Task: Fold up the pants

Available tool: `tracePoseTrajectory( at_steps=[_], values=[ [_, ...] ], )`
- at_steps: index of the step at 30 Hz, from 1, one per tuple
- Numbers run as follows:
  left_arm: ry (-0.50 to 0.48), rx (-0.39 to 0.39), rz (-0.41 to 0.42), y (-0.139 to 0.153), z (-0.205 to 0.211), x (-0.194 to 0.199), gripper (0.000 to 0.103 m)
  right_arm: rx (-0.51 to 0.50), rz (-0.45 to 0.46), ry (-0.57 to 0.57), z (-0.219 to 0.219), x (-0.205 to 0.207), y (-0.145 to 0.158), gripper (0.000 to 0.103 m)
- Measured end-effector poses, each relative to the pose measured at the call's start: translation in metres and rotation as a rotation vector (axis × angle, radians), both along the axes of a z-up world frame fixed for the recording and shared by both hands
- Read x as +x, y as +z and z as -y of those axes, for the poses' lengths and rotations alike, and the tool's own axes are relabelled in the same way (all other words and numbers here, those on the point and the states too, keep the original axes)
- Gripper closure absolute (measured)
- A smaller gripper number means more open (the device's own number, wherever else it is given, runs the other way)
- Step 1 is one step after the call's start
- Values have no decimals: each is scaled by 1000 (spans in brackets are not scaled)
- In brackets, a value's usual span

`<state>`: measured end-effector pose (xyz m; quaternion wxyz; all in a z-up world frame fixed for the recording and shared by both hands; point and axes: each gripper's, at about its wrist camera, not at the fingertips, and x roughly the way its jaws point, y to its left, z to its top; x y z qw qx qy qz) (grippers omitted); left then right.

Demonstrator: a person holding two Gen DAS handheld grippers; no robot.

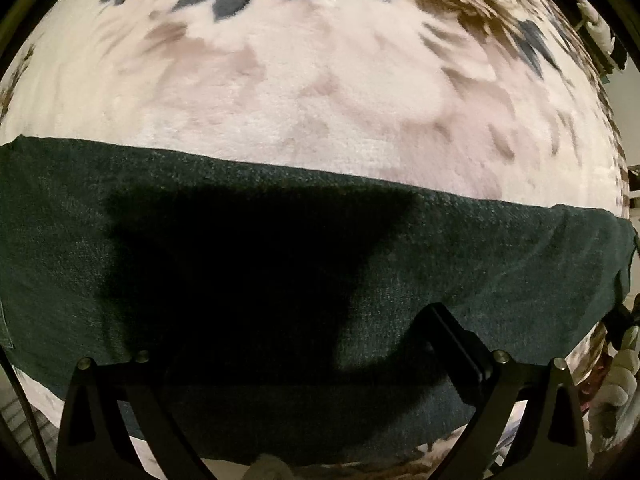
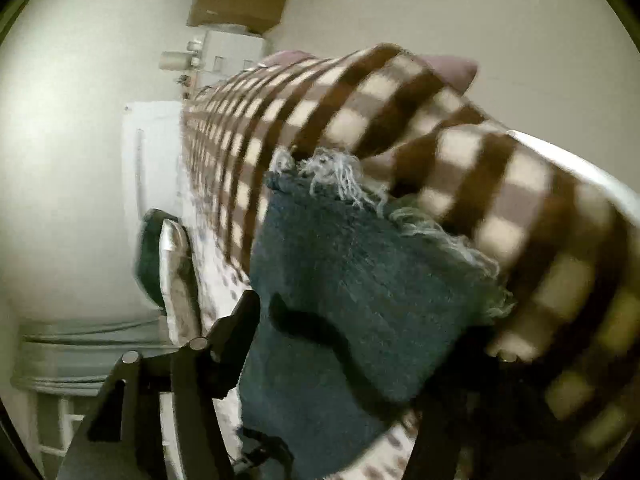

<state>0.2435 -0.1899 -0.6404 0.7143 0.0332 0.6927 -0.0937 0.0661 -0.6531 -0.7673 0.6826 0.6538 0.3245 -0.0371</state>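
A: Starting at the left edge of the left wrist view, what's there?

B: The dark teal, coarse-woven pants (image 1: 480, 264) lie as a broad band across the lower half, on a pale pink plush blanket with grey and brown flower print (image 1: 304, 92). The band's left end is cut off by the frame edge.

A: And the left gripper (image 1: 288, 344)?

B: Its black fingers stand wide apart over the cloth. The right one (image 1: 452, 336) shows clearly; the left tip is lost in a heavy black shadow mid-frame. Nothing looks pinched, though I can't tell whether the tips touch the fabric.

A: At the far right?

B: A white-gloved hand (image 1: 616, 392), partly cut off.

A: The right wrist view?

B: Blurred. The left black finger (image 2: 236, 320) sits against the pants' edge; the other is hidden under the frayed, pale-fringed hem (image 2: 340, 176) in the dark lower right. The right gripper (image 2: 352, 340) has the cloth between its jaws, but a firm grip can't be judged. A brown and cream checked blanket (image 2: 460, 152) runs behind, upper right.
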Motion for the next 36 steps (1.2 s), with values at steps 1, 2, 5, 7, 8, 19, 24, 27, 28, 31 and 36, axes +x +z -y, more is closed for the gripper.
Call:
tracePoseTrajectory(
  at_steps=[1,2,5,7,8,19,24,27,28,31,36],
  values=[
    [3,1,2,-2,2,1,0,-15,10,9,-2,3,3,32],
    [3,2,4,-3,3,1,0,-34,23,22,-6,8,8,36],
    [0,-2,4,-3,5,-2,0,-60,-21,7,-10,6,13,87],
    [2,-21,1,-1,4,-3,0,-89,-54,-15,-12,3,22,90],
    [14,-49,1,2,-2,-3,0,-124,-61,-12,-14,2,33,91],
    [143,-240,83,75,-94,-7,0,-426,-130,40,-84,-2,186,91],
    [207,-271,134,120,-169,-32,0,-641,-118,117,-199,29,281,91],
    [274,-271,160,136,-235,-51,0,-736,-103,229,-301,53,306,91],
    [290,-267,169,139,-252,-56,0,-749,-98,263,-337,63,307,91],
    [356,-219,195,141,-312,-71,0,-836,-88,407,-453,95,282,91],
    [458,-156,192,115,-385,-84,0,-815,-191,663,-590,133,182,83]
  ],
)
